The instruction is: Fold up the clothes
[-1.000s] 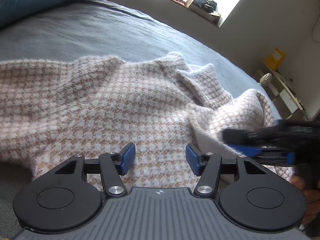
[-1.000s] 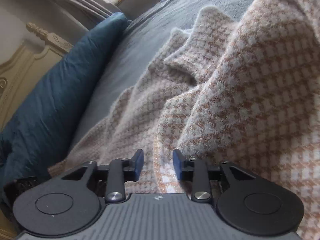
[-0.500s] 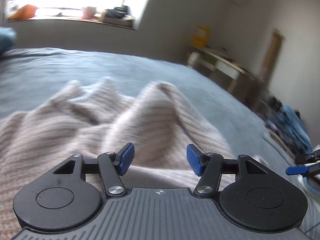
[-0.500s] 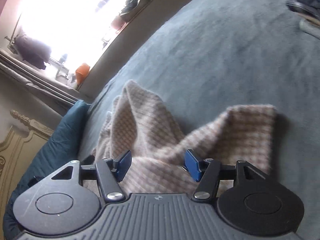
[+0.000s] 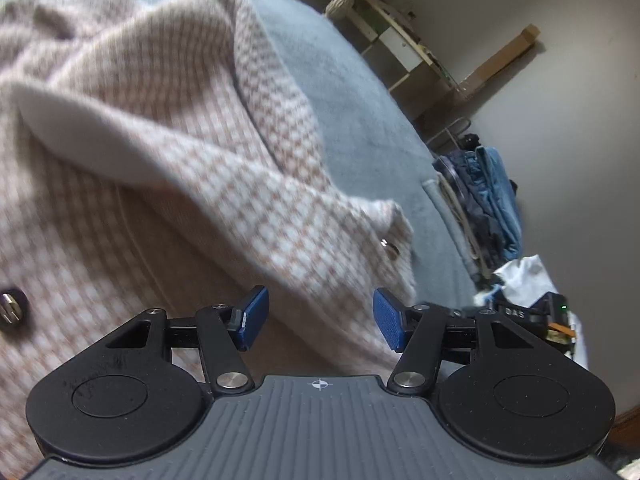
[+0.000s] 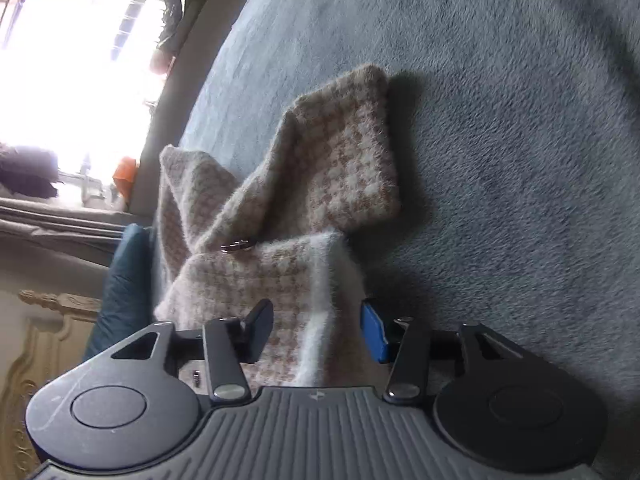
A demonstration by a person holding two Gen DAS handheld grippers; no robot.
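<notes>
A beige-and-white houndstooth knit jacket [image 5: 168,128] with metal buttons [image 5: 388,246] lies rumpled on a grey-blue bed cover [image 5: 360,92]. My left gripper [image 5: 320,318] hovers low over the jacket's front edge, open, with fabric beneath its blue pads [image 5: 254,316] and nothing pinched. In the right wrist view a folded-up corner of the jacket [image 6: 344,160] rises from the bed cover [image 6: 520,140]. Its white-trimmed edge [image 6: 316,312] runs between the jaws of my right gripper [image 6: 316,332]. Those jaws are closing, and the pads do not clearly press the cloth.
Off the bed's right side stand a white shelf unit [image 5: 400,40], a pile of blue jeans [image 5: 484,208] and a black device with a green light [image 5: 532,314]. A dark blue pillow [image 6: 124,292], a carved headboard [image 6: 52,344] and a bright window [image 6: 80,60] lie behind the jacket.
Both views swung away from the jacket's middle. The left now faces its right-hand edge near the bed's side. The right gripper pulled back to a corner, widened, then narrowed around the trimmed edge.
</notes>
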